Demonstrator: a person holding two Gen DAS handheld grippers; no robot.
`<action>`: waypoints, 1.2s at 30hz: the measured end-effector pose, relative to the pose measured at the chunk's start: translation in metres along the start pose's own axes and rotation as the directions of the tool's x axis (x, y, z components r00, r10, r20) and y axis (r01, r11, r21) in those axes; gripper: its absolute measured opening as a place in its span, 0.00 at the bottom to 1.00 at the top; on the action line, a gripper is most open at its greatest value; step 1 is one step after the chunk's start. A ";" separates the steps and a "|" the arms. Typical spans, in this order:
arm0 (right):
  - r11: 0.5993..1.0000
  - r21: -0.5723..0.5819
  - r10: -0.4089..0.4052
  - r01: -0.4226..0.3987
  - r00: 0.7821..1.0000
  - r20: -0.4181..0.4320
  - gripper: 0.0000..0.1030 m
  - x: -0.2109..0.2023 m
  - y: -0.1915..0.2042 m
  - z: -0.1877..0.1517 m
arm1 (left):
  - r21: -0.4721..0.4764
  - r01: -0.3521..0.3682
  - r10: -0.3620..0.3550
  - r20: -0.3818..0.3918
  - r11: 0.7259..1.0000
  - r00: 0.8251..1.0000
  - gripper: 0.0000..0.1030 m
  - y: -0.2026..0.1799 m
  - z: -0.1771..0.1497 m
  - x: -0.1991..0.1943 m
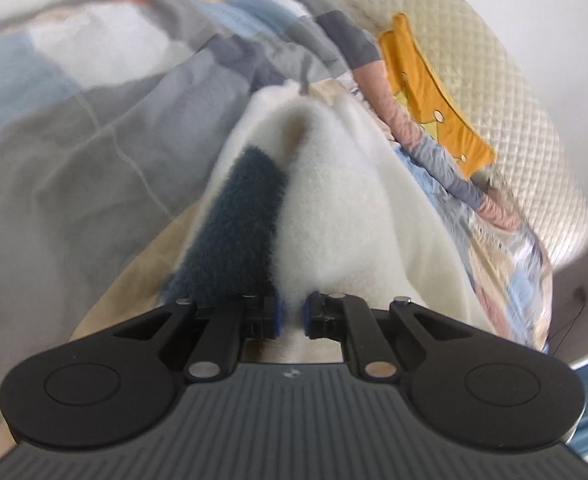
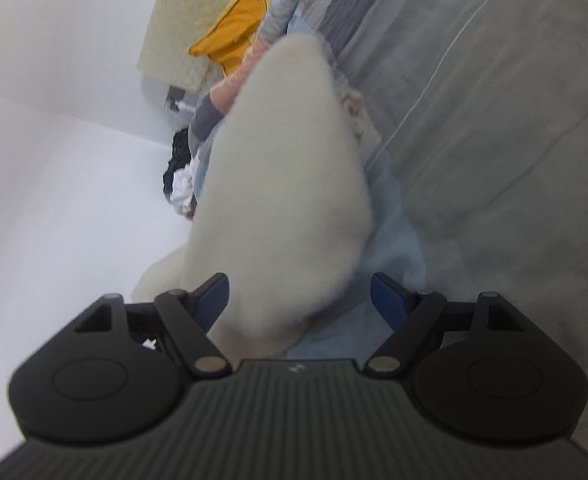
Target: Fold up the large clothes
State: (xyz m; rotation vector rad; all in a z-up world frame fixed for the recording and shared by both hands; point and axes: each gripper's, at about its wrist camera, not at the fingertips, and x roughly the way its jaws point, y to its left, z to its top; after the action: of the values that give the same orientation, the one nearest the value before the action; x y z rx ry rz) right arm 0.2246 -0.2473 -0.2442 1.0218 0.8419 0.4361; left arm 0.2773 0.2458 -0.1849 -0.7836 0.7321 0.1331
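The left tongs [image 1: 292, 314] were clenched on a fold of the cream fleece garment [image 1: 333, 208], its dark blue patch [image 1: 230, 232] beside the pinch. The right tongs [image 2: 299, 300] stood released, fleece between the spread pads without visible pressure. The garment stretched lengthwise away from both tongs across the patchwork bedspread [image 1: 74, 132], toward the quilted headboard [image 1: 505, 92] and yellow pillow [image 1: 433, 96]. The bed's edge met a bare white wall [image 2: 54, 140].

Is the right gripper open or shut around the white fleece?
Open: the right gripper has its blue pads spread wide, with the white fleece garment lying between them unpinched.
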 end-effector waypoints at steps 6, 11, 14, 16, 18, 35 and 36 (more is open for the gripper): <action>1.000 0.028 0.002 -0.003 0.999 0.035 0.79 0.018 -0.006 0.004 | -0.028 0.016 -0.017 -0.011 0.999 1.000 0.11 0.008 0.004 0.020; 0.996 -0.064 0.060 -0.064 0.996 -0.062 0.78 0.051 0.013 0.001 | -0.028 0.014 -0.015 -0.012 0.999 1.000 0.11 0.008 0.000 0.027; 0.995 -0.072 0.058 -0.063 0.996 -0.066 0.78 0.067 0.017 -0.001 | -0.025 0.027 -0.027 -0.022 0.999 0.999 0.11 0.008 -0.002 0.031; 0.997 -0.068 0.044 -0.046 0.999 -0.031 0.69 0.072 0.014 0.002 | -0.042 0.032 -0.033 -0.028 0.999 0.999 0.11 0.011 -0.003 0.033; 0.997 -0.058 0.047 -0.048 0.999 -0.021 0.51 0.078 0.011 0.006 | -0.051 0.036 -0.037 -0.030 0.998 0.999 0.11 0.012 -0.003 0.034; 0.926 -0.300 0.272 -0.230 0.956 0.108 0.13 0.006 0.062 0.009 | -0.040 0.304 -0.302 0.054 0.952 0.952 0.11 -0.008 -0.035 -0.046; 0.915 -0.330 0.283 -0.231 0.951 0.120 0.13 -0.002 0.068 0.007 | -0.017 0.328 -0.326 0.069 0.945 0.943 0.11 -0.012 -0.038 -0.057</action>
State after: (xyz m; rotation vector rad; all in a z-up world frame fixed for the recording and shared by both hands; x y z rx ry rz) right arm 0.2332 -0.2202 -0.1815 0.8612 0.4687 0.6776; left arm 0.2181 0.2199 -0.1599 -0.9136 0.5301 -0.1313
